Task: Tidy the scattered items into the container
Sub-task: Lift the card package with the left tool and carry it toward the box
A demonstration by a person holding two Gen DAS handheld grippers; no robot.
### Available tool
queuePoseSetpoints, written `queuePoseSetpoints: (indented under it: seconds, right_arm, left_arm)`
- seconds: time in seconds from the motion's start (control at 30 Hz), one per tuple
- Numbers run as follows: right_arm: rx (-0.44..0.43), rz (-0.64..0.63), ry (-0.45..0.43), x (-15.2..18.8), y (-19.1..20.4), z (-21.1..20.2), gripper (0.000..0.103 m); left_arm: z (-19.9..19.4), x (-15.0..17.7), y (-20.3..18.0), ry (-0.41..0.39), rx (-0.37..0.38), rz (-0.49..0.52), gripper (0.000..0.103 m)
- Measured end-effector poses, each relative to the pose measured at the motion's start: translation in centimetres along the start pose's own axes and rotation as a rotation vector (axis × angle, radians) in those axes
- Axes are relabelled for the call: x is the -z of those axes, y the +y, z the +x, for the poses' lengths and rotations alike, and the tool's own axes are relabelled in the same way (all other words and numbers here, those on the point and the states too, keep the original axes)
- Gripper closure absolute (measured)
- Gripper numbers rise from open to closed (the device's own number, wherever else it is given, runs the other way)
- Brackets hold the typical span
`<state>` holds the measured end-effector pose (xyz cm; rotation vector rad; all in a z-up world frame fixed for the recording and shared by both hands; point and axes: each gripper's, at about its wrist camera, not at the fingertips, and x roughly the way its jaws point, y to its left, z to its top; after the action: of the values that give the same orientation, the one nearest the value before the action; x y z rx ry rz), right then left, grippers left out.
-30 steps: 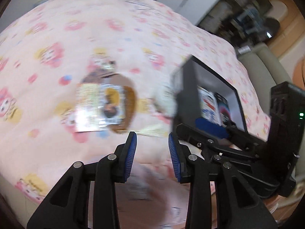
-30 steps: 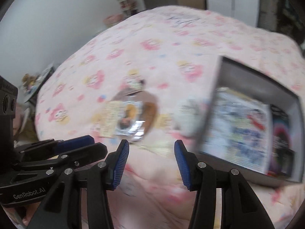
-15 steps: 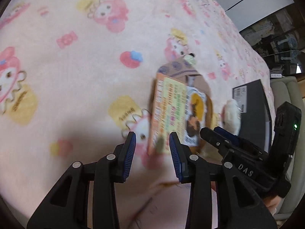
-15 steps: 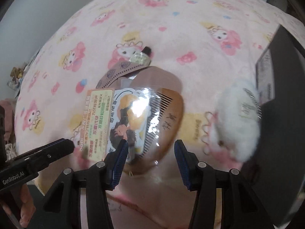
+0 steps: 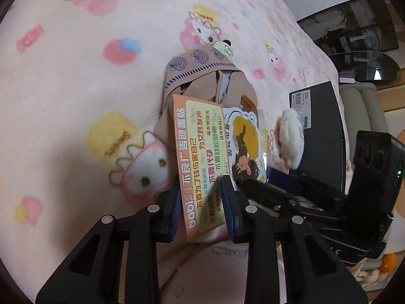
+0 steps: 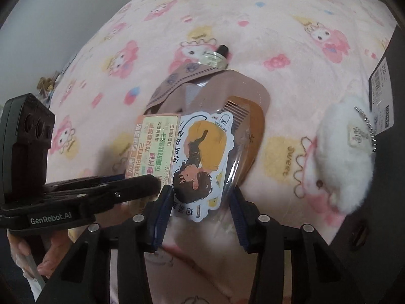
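Both grippers are down on the pink cartoon-print blanket (image 5: 76, 76), pointing at the same little pile of stuff. The left gripper (image 5: 201, 204) has its blue pads on either side of the near end of the orange sticker card (image 5: 200, 162), jaws closing. The left pad looks right at the card's edge and the right pad close to the other edge; I can't tell for sure if they're pressing yet.

The right gripper (image 6: 201, 212) is just to the right of it, straddling the near end of the die-cut cartoon sticker in its clear sleeve (image 6: 200, 159). Its jaws are closing too, but there's still a visible gap at each pad, so it hasn't got hold of anything.

Card and sticker lie side by side, overlapping, on top of a beige patterned pouch (image 5: 202, 76). A wooden comb (image 6: 249, 124) pokes out from under the sticker on the right. A small bottle with a dark cap (image 6: 215, 57) sits at the far end of the pouch.

Further right is a white fluffy plush thing (image 6: 346, 157), resting right against the black box (image 5: 321, 131), which is the container, well to the right of the pile.

A hand (image 6: 50, 253) shows at the lower left of the right wrist view, holding the left gripper's handle.
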<state>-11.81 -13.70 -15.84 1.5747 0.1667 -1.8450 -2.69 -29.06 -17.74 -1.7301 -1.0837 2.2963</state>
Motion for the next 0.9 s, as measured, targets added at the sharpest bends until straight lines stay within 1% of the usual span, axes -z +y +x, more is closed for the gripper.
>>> queuePoseSetpoints:
  seconds: [0.07, 0.13, 0.17, 0.2, 0.23, 0.27, 0.33, 0.37, 0.43, 0.47, 0.6, 0.7, 0.8, 0.9]
  right_arm:
    - [0.036, -0.008, -0.02, 0.1, -0.1, -0.5, 0.062]
    - [0.047, 0.008, -0.028, -0.2, -0.7, -0.2, 0.062]
    - [0.038, 0.023, -0.017, -0.4, -1.0, 0.1, 0.062]
    - [0.011, 0.031, -0.002, -0.7, -1.2, 0.5, 0.063]
    - [-0.007, 0.03, 0.007, -0.6, -1.2, 0.7, 0.063]
    - [-0.007, 0.022, 0.003, -0.4, -1.1, 0.7, 0.064]
    - [-0.034, 0.009, -0.01, 0.1, -0.8, 0.1, 0.071]
    - [-0.06, 0.013, -0.015, 0.3, -0.8, -0.2, 0.072]
    - [-0.122, 0.017, -0.035, 0.6, -0.3, -1.3, 0.076]
    - [-0.136, 0.013, -0.054, 0.9, 0.0, -2.2, 0.077]
    - [-0.132, -0.007, -0.13, 1.7, 1.1, -5.8, 0.078]
    - [-0.145, 0.001, -0.181, 2.6, 0.6, -8.9, 0.078]
    - [-0.15, 0.012, -0.22, 3.0, 0.3, -10.6, 0.078]
    - [-0.153, 0.033, -0.267, 4.5, -1.1, -13.3, 0.078]
  left_arm:
    - [-0.6, 0.0, 0.4, -0.033, -0.023, -0.02, 0.075]
    - [-0.7, -0.4, 1.1, -0.03, -0.046, -0.042, 0.079]
    - [-0.8, -0.5, 1.1, -0.025, -0.046, -0.043, 0.082]
    - [-1.0, -0.4, 0.9, -0.032, -0.051, -0.034, 0.082]
    - [-1.5, -0.3, 0.5, -0.047, -0.065, -0.016, 0.082]
    - [-2.0, -0.1, -0.1, -0.064, -0.076, 0.002, 0.084]
    - [-2.8, 0.2, -0.9, -0.088, -0.071, 0.016, 0.089]
    - [-3.2, 0.4, -1.3, -0.096, -0.062, 0.023, 0.091]
    - [-3.8, 0.8, -2.6, -0.106, -0.051, 0.039, 0.092]
    - [-4.3, 1.1, -3.5, -0.116, -0.053, 0.058, 0.092]
    - [-6.1, 2.5, -6.7, -0.159, -0.036, 0.122, 0.092]
    - [-7.3, 3.3, -9.2, -0.187, -0.022, 0.167, 0.092]
    - [-7.6, 3.9, -11.9, -0.192, -0.003, 0.212, 0.092]
    - [-7.4, 4.7, -14.9, -0.189, 0.018, 0.266, 0.092]
